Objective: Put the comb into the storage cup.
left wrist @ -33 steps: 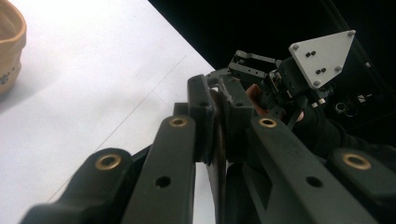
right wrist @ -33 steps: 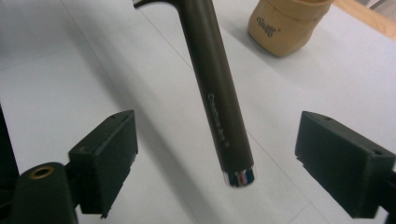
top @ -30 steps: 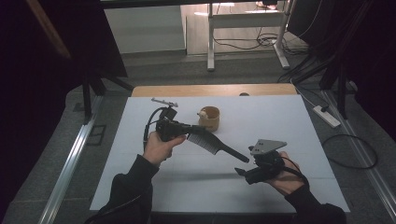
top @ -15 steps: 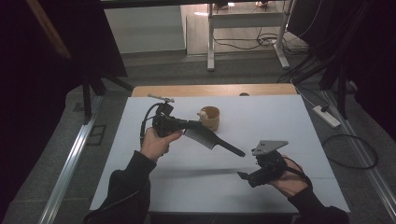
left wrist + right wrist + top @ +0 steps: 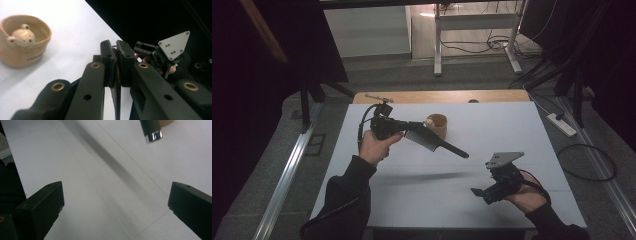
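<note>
Comb (image 5: pixel 153 129) cut off by the top edge in the right gripper view; in the left gripper view its teeth lie hidden behind the left tongs (image 5: pixel 116 65).

Comb (image 5: pixel 432 141) above table (image 5: pixel 512 125), cup (image 5: pixel 436 125) just behind.

Dim room: grey floor (image 5: pixel 377 75), white trestle desk (image 5: pixel 472 30) behind, perhaps lit.

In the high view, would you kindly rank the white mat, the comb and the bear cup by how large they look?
1. White mat, by far the largest.
2. Comb, long and thin.
3. Bear cup, smallest, partly hidden behind the comb.
</note>
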`<state>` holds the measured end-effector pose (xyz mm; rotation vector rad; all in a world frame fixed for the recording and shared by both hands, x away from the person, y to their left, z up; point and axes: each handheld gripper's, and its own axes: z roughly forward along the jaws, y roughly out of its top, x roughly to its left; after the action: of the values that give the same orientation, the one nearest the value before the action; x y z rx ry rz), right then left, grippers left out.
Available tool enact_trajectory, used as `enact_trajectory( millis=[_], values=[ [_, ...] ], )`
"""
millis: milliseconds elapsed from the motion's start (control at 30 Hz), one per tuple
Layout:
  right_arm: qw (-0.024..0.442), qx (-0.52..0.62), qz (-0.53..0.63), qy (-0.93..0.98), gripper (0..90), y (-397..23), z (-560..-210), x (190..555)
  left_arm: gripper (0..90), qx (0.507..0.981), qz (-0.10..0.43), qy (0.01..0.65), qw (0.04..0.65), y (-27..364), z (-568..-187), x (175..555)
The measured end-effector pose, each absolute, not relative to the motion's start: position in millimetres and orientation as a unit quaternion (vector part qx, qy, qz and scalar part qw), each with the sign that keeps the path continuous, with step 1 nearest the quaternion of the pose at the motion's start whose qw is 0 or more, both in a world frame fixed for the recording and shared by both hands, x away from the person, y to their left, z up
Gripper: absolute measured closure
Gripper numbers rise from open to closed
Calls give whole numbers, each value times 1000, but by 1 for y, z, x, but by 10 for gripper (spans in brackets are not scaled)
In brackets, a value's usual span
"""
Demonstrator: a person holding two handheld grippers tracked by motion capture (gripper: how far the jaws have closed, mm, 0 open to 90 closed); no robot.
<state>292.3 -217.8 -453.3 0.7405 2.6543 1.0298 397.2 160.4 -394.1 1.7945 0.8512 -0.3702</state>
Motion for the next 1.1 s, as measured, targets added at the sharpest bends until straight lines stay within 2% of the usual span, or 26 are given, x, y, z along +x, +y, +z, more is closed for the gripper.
enact_trajectory(
  millis=[267, 1100],
  values=[
    [91, 252, 343, 901, 12, -222, -454, 291, 838, 749, -142, 368, 533, 167, -386, 404],
    [104, 298, 349, 882, 0, -250, -454, 283, 838, 739, -107, 401, 531, 186, -371, 423]
  ],
)
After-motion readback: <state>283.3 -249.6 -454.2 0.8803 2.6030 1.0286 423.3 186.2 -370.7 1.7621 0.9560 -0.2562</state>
